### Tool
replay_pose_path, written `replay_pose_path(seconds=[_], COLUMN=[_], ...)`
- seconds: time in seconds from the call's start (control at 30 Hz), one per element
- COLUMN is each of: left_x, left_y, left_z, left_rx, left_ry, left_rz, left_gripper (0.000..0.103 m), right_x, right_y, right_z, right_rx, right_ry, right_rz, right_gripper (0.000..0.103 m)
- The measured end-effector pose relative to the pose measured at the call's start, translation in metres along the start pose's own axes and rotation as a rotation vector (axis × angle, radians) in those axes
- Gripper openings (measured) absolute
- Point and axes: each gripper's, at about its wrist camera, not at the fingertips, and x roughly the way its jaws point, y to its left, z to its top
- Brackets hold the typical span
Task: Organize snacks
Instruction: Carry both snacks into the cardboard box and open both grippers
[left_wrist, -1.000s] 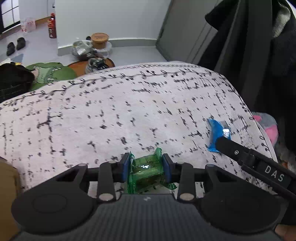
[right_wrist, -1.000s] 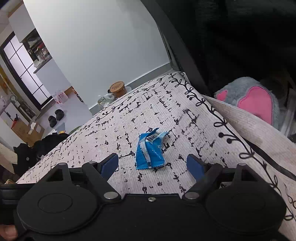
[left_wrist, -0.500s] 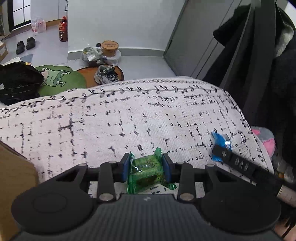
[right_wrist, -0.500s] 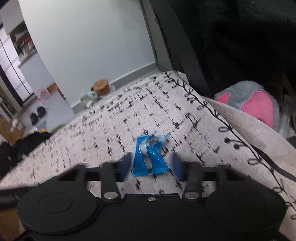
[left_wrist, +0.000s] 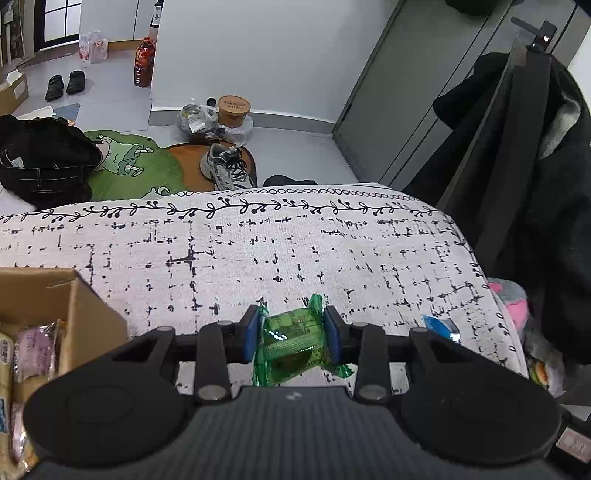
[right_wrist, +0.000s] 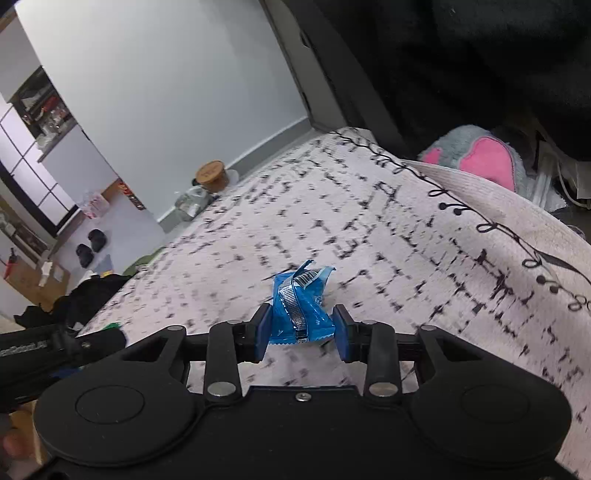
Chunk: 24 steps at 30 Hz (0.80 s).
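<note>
Crinkly green wrapper (left_wrist: 291, 339) pinched in left tool (left_wrist: 291, 334); right tool (right_wrist: 301, 332) closing on glossy blue packet (right_wrist: 299, 306).

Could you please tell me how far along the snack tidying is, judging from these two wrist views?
Already done: several wrapped snacks lie in the cardboard box. In hand: the left gripper clamps a green snack packet, and the right gripper's jaws are closing around a blue snack packet. Left: both packets must go into the box. No other loose snack shows on the patterned cloth.
</note>
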Motion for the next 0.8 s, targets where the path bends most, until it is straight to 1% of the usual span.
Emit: replay_pose_path(seconds=[0.17, 0.2, 0.43, 0.63, 0.8], left_x=[-0.021, -0.025, -0.060, -0.087, -0.107], left_y=[0.003, 0.003, 0.014, 0.025, 0.040], left_z=[-0.002, -0.002, -0.002, -0.009, -0.017], left_rx=[0.011, 0.013, 0.006, 0.006, -0.005], left_ry=[-0.019, -0.026, -0.072, -0.107, -0.126], left_rz=[-0.027, -0.031, -0.054, -0.047, -0.032], left_gripper=[0.035, 0.035, 0.035, 0.035, 0.035], right_x=[-0.022, -0.026, -0.055, -0.075, -0.085], right_y=[0.016, 0.019, 0.036, 0.056, 0.072], right_z=[-0.002, -0.003, -0.008, -0.015, -0.023], right_rx=[-0.003, -0.006, -0.013, -0.035, -0.055], right_ry=[-0.032, -0.039, -0.073, -0.105, -0.116], right_rz=[0.034, 0.097, 0.131, 0.189, 0.216], right_gripper=[0.034, 0.034, 0.034, 0.034, 0.034])
